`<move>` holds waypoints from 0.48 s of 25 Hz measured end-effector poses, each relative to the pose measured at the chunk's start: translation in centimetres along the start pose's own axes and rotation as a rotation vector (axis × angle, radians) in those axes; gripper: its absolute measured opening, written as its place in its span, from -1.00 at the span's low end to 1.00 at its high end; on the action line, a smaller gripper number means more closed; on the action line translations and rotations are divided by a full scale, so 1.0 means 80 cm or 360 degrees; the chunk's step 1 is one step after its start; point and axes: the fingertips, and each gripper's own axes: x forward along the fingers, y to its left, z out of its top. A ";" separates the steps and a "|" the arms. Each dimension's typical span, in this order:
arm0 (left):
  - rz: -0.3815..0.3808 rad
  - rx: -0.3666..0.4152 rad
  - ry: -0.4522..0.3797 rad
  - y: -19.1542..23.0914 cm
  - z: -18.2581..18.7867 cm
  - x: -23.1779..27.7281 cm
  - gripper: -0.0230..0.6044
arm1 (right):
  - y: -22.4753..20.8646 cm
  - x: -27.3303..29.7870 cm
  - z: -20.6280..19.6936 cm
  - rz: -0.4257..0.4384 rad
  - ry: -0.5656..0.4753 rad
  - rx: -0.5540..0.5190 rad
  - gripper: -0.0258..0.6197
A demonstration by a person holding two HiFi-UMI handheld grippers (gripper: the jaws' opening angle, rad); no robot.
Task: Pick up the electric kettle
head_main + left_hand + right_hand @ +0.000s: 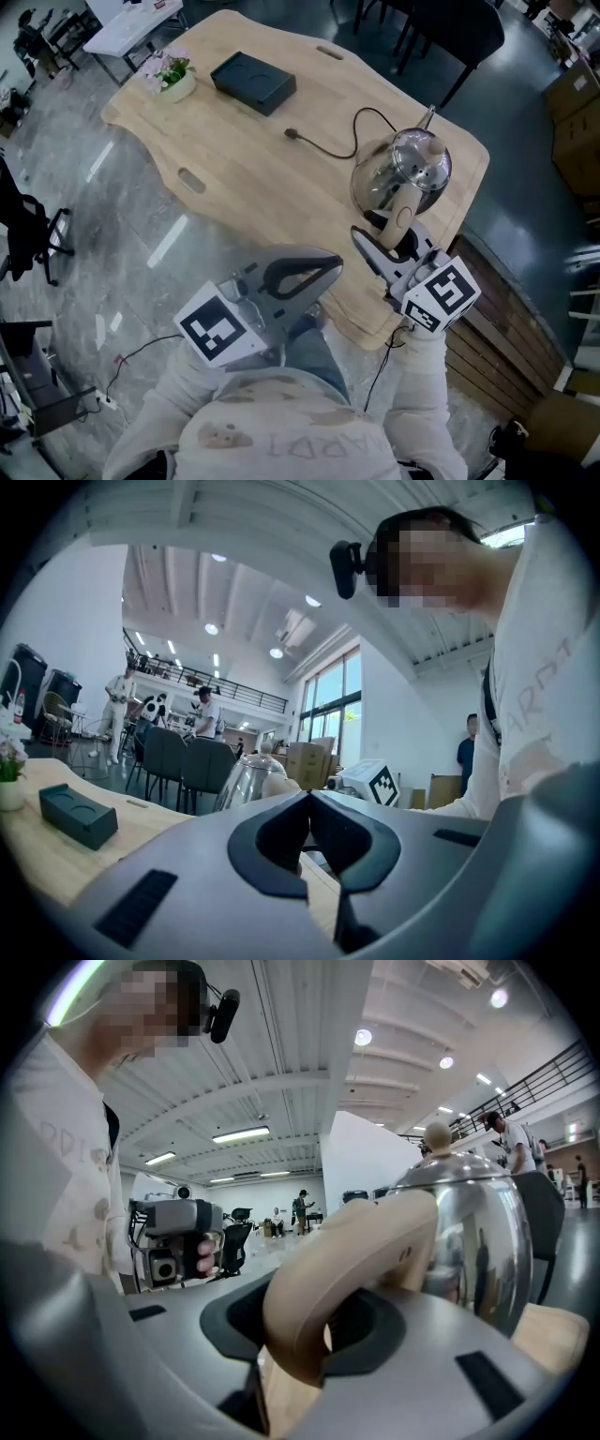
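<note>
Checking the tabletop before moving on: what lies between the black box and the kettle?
Head view: only a black cord, its loose end toward the black box, curving to the kettle; otherwise bare table.

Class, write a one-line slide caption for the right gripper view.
Right gripper closed on the beige handle of a steel electric kettle.

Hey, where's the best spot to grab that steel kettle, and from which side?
Grip the beige loop handle, coming from the near edge of the table: it juts out that way, while the kettle body is round, polished steel. The right tongs hold it there.
</note>
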 end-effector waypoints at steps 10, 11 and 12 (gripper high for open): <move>0.0029 0.0094 -0.0149 -0.083 0.020 -0.142 -0.89 | 0.199 -0.034 0.038 -0.0071 -0.0055 -0.0071 -0.54; 0.0029 0.0118 -0.0166 -0.093 0.020 -0.158 -0.89 | 0.221 -0.037 0.039 -0.0078 -0.0060 -0.0081 -0.54; 0.0030 0.0132 -0.0174 -0.104 0.019 -0.174 -0.89 | 0.243 -0.041 0.040 -0.0085 -0.0066 -0.0088 -0.54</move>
